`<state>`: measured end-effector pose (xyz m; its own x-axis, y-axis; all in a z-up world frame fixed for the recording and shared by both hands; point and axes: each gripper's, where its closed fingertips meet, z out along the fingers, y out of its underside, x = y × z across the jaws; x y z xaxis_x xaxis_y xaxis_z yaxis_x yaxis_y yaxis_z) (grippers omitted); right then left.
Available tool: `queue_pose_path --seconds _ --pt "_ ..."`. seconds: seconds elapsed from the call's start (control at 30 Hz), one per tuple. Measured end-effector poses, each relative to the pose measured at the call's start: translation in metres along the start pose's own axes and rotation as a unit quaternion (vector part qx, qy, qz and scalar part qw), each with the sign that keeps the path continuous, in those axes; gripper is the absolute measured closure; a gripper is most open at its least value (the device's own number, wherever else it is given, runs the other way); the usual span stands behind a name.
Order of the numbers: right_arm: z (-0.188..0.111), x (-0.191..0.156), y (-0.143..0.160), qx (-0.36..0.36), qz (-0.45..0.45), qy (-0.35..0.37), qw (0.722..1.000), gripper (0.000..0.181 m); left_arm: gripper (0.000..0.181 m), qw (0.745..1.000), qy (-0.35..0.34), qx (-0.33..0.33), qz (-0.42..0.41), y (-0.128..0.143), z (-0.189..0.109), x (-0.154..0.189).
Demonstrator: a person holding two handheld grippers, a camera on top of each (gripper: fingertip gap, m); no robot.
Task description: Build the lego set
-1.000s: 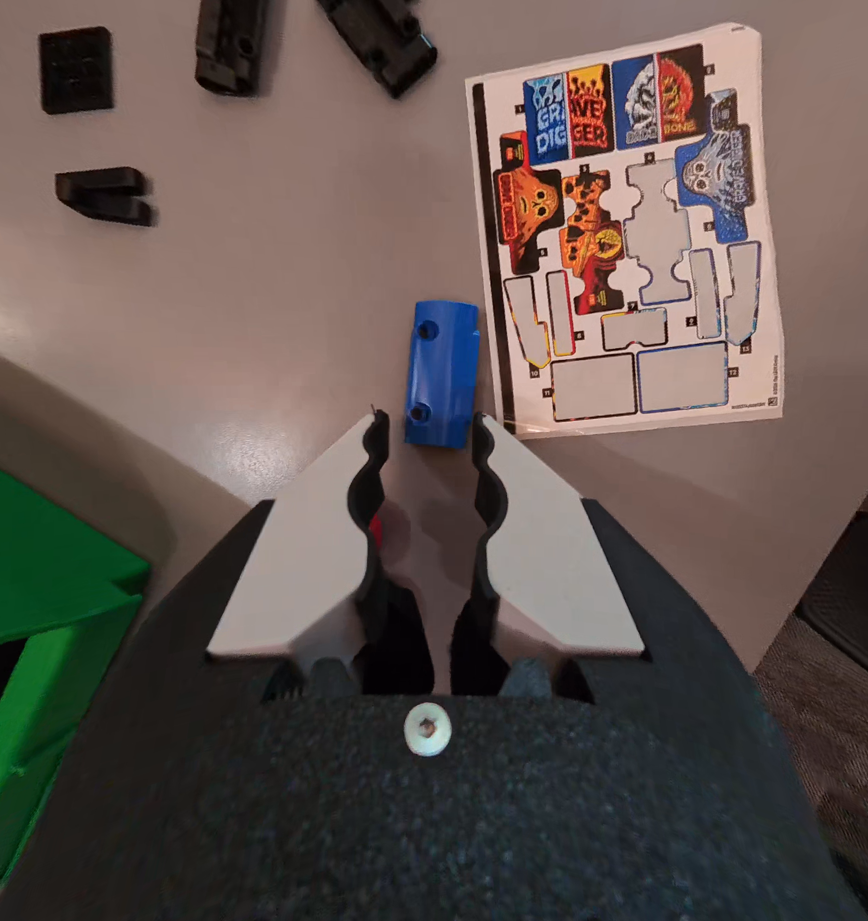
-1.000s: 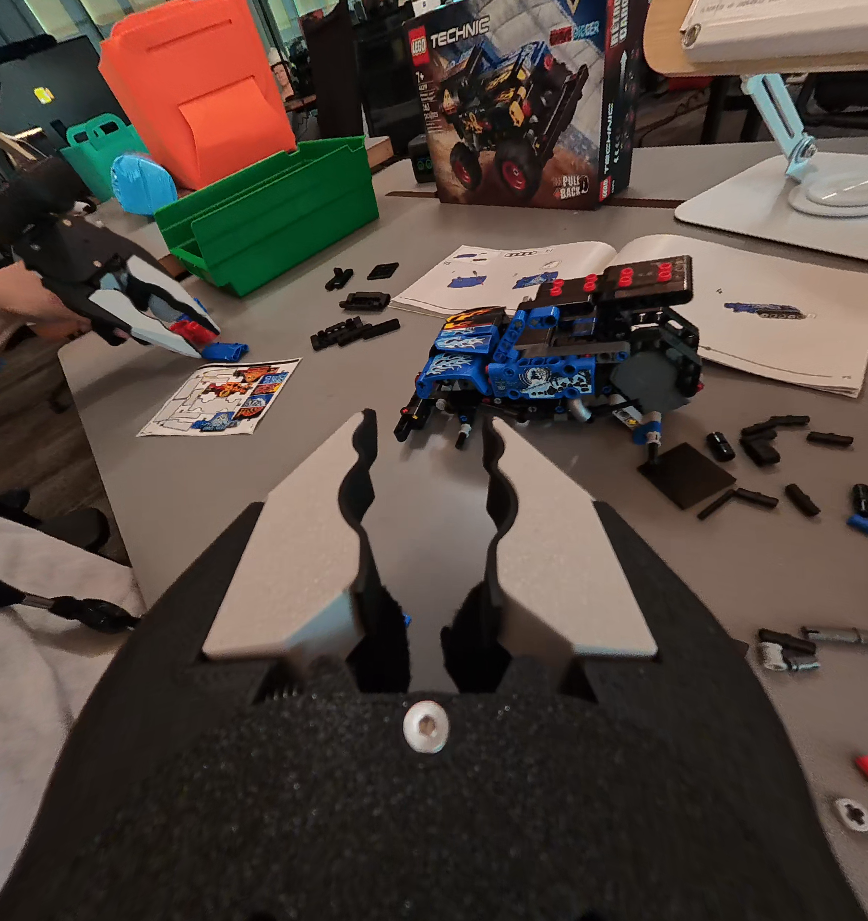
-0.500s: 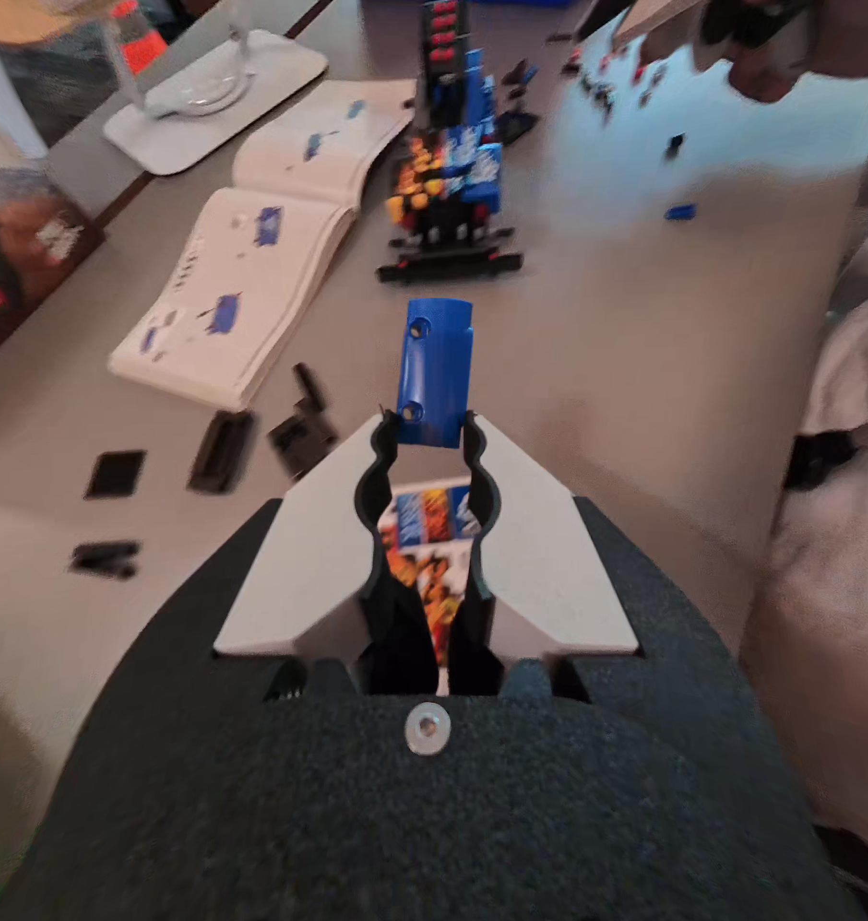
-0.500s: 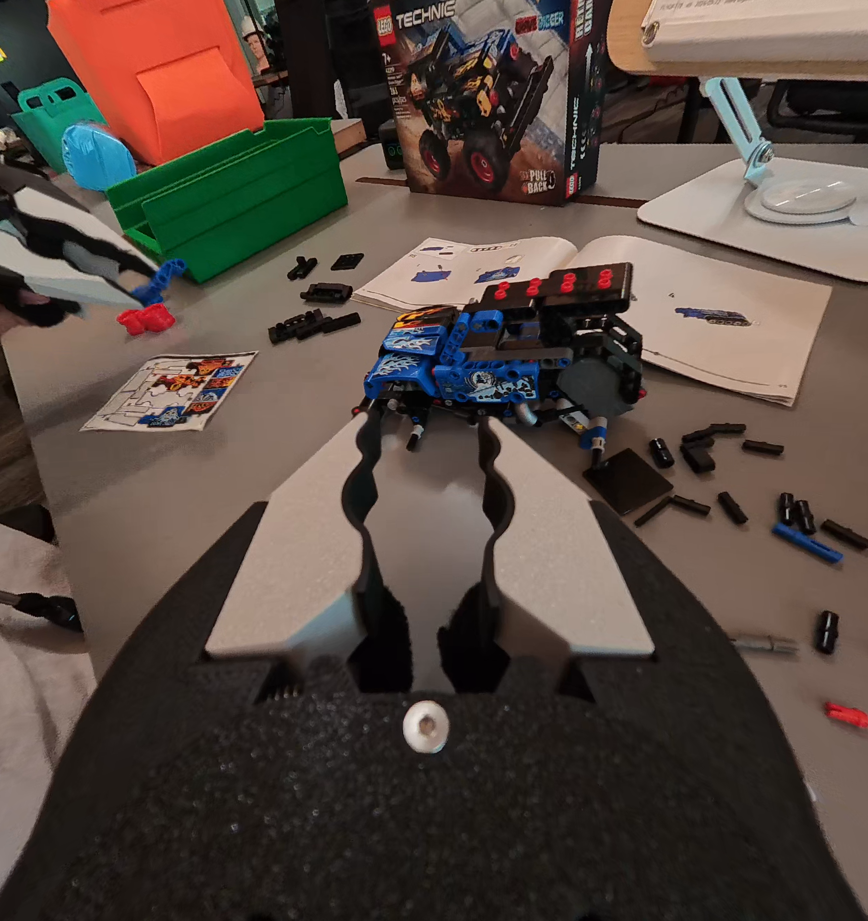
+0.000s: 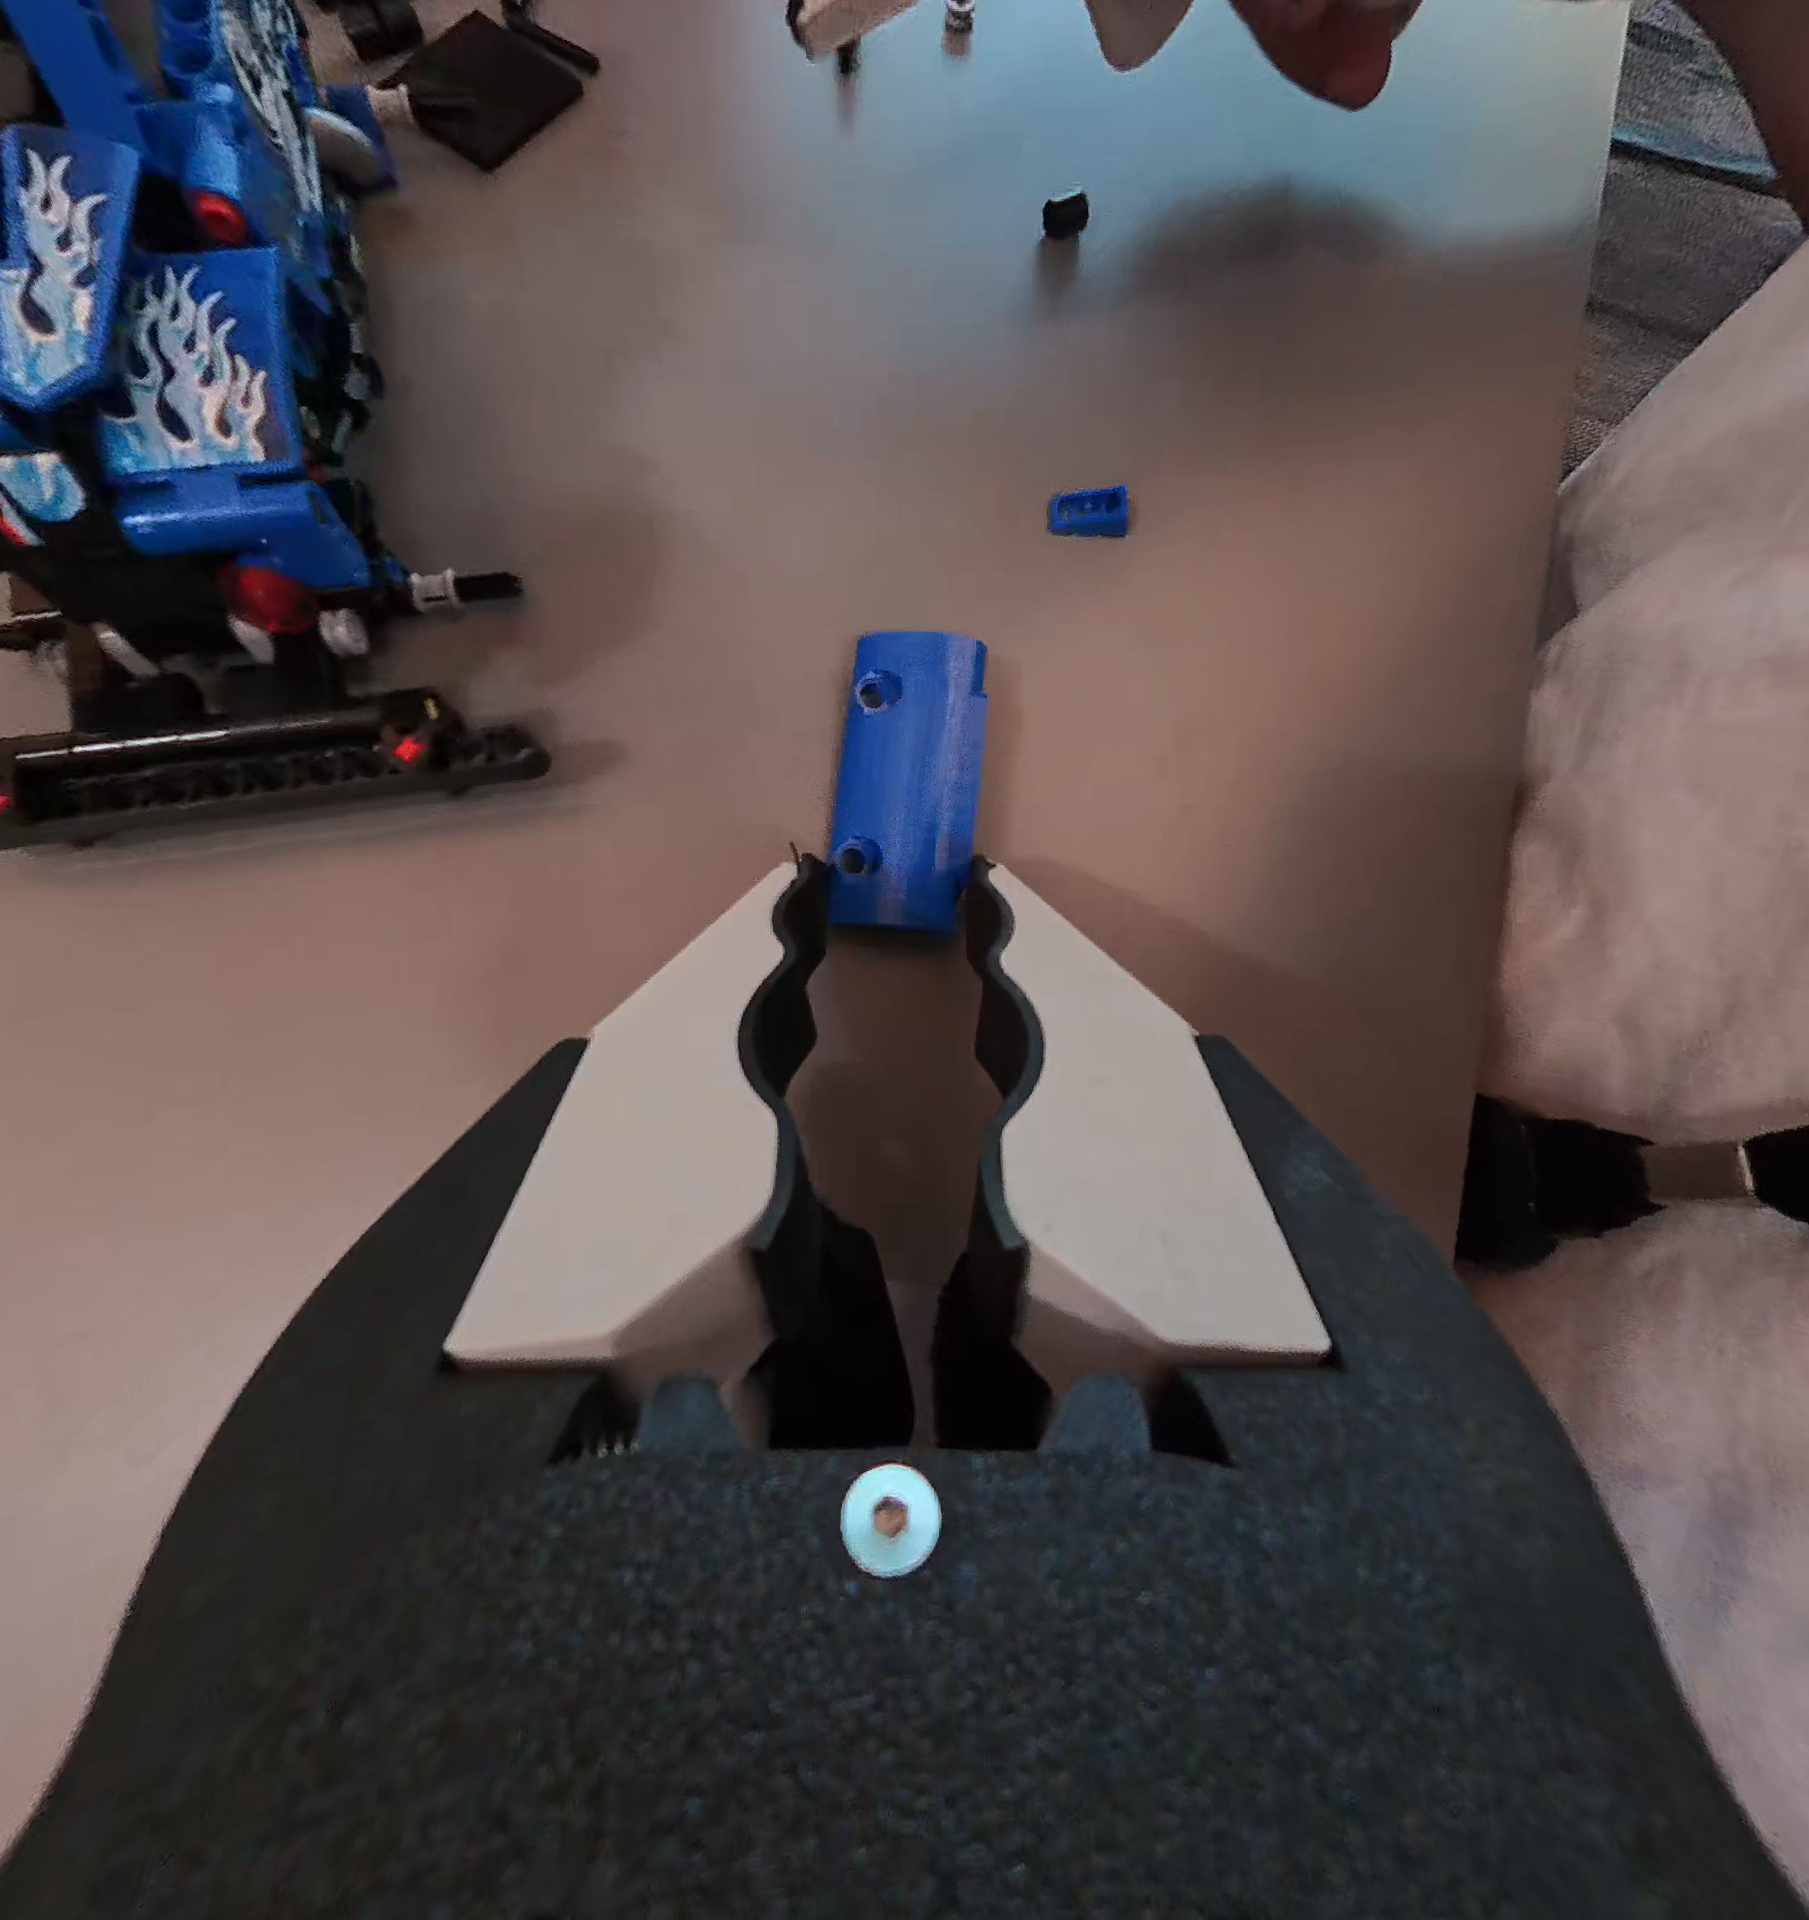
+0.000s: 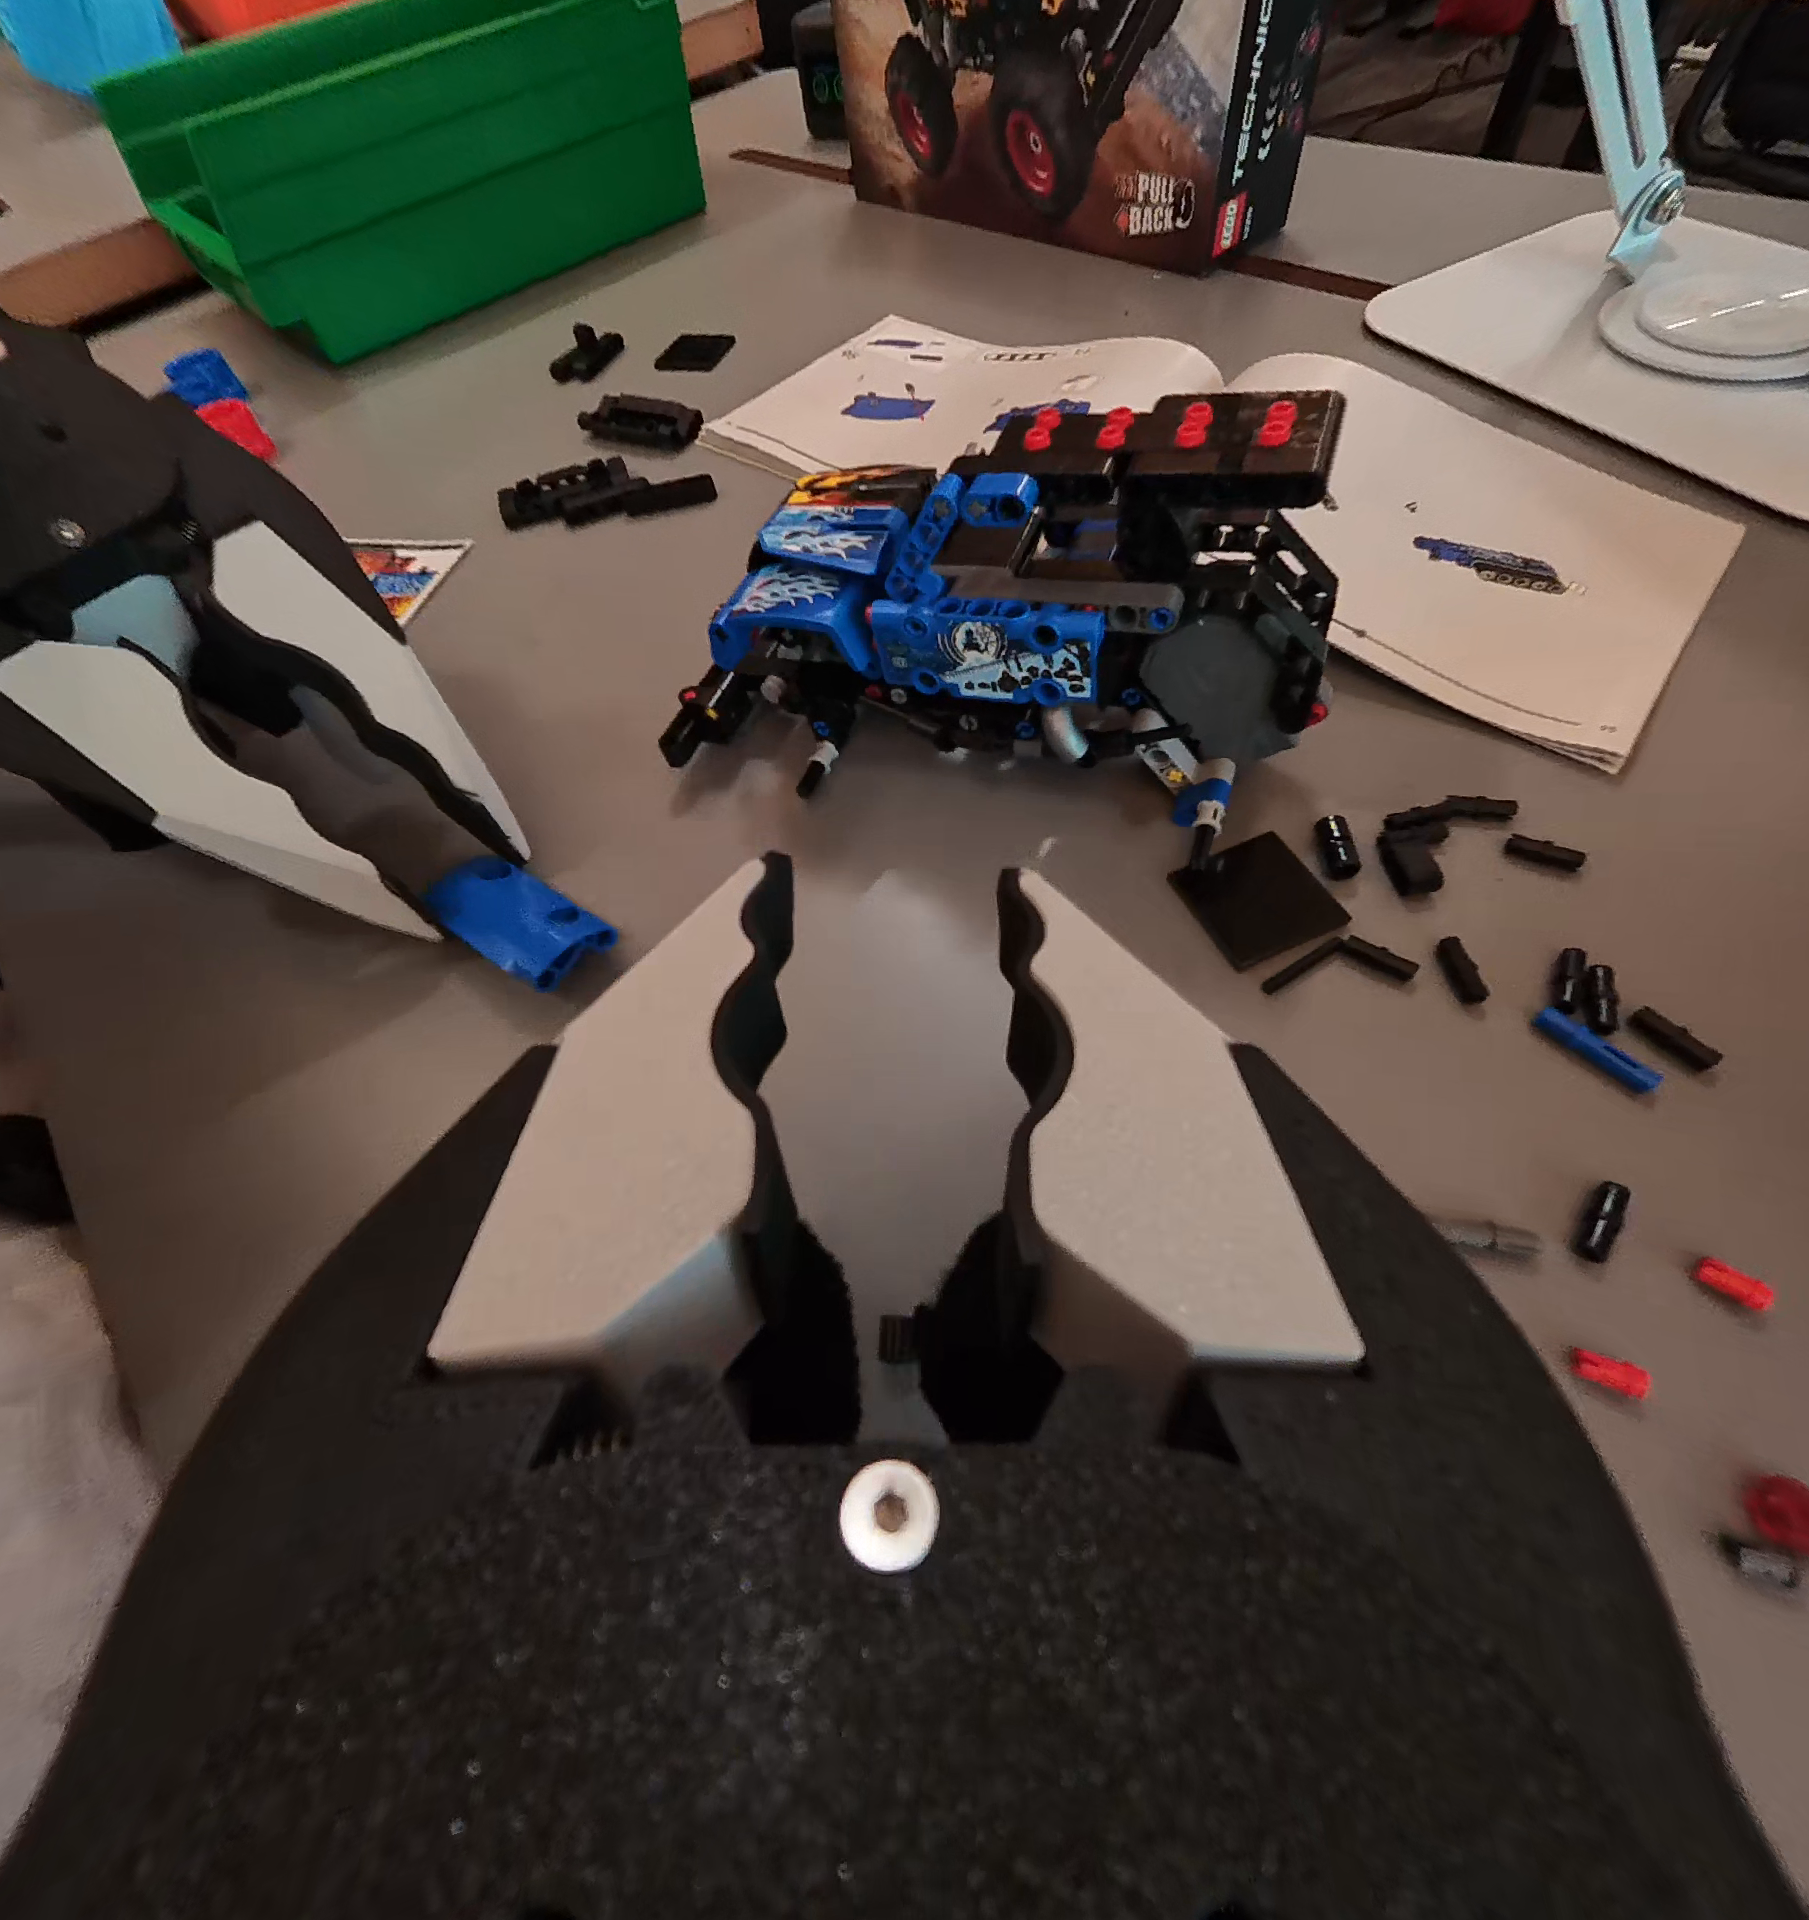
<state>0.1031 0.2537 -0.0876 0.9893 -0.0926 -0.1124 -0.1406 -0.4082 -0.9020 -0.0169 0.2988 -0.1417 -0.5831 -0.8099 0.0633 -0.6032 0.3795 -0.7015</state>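
1. the left gripper (image 5: 895,883) is clenched on a blue curved panel (image 5: 910,779), pinching its near end between the very tips; the rest of the piece sticks out past the fingers toward 12 o'clock, with two round holes along its left edge.
2. in the right wrist view the same left gripper (image 6: 464,883) comes in from 9 o'clock, tilted down, with the blue curved panel (image 6: 521,920) at or just above the grey table (image 6: 567,644); whether it touches cannot be told.
3. the right gripper (image 6: 895,878) is released, with bare table showing in the wide gap between its fingers.
4. the partly built truck (image 6: 993,613), blue with flame stickers and a black top bearing red pins, sits on the table at 12 o'clock of the right gripper, just beyond its tips.
5. in the left wrist view the truck (image 5: 152,416) lies at 10 o'clock, well apart from the held panel.
6. an open instruction booklet (image 6: 1502,582) lies behind the truck, at 1 o'clock.
7. loose black pins and beams (image 6: 1419,852) are scattered at 2 o'clock, with a blue axle (image 6: 1596,1049) and red pins (image 6: 1731,1283) nearer 3 o'clock.
8. a green bin (image 6: 412,166) stands at 11 o'clock, a set box (image 6: 1076,104) at 12 o'clock.
9. a small blue brick (image 5: 1087,512) lies at 1 o'clock of the held panel.
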Motion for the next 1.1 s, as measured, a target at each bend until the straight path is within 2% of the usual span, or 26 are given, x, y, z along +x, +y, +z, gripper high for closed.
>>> queue_pose_path --seconds 0.33,0.4,0.53,0.63,0.73,0.83,0.93,1.1 --pt "0.004 -0.011 0.007 -0.003 0.009 -0.029 1.000 0.142 0.153 1.000 -0.012 0.012 -0.011 -0.005 0.005 0.008" --pt "0.003 -0.012 0.006 -0.004 0.006 -0.027 1.000 0.142 0.148 1.000 -0.013 0.020 -0.014 -0.006 0.001 0.007" --pt "0.001 -0.009 0.004 -0.001 0.004 -0.018 1.000 0.142 0.149 0.998 -0.019 0.054 -0.020 -0.011 -0.014 0.001" --pt "-0.003 -0.003 0.006 -0.006 0.011 -0.004 1.000 0.142 0.150 0.995 -0.054 0.079 -0.013 -0.012 -0.030 -0.015" --pt "-0.015 0.018 0.011 -0.018 0.012 0.041 0.999 0.143 0.151 0.988 -0.097 0.119 -0.019 -0.016 -0.052 -0.037" --pt "-0.032 0.060 0.020 -0.041 0.020 0.122 0.992 0.151 0.153 0.979 -0.128 0.156 -0.037 -0.017 -0.074 -0.059" --pt "-0.042 0.095 0.027 -0.056 0.047 0.172 0.982 0.152 0.154 0.973 -0.146 0.169 -0.049 -0.014 -0.086 -0.076" --pt "-0.029 0.129 0.028 -0.081 0.035 0.189 0.978 0.155 0.156 0.973 -0.166 0.156 -0.038 -0.010 -0.090 -0.090"
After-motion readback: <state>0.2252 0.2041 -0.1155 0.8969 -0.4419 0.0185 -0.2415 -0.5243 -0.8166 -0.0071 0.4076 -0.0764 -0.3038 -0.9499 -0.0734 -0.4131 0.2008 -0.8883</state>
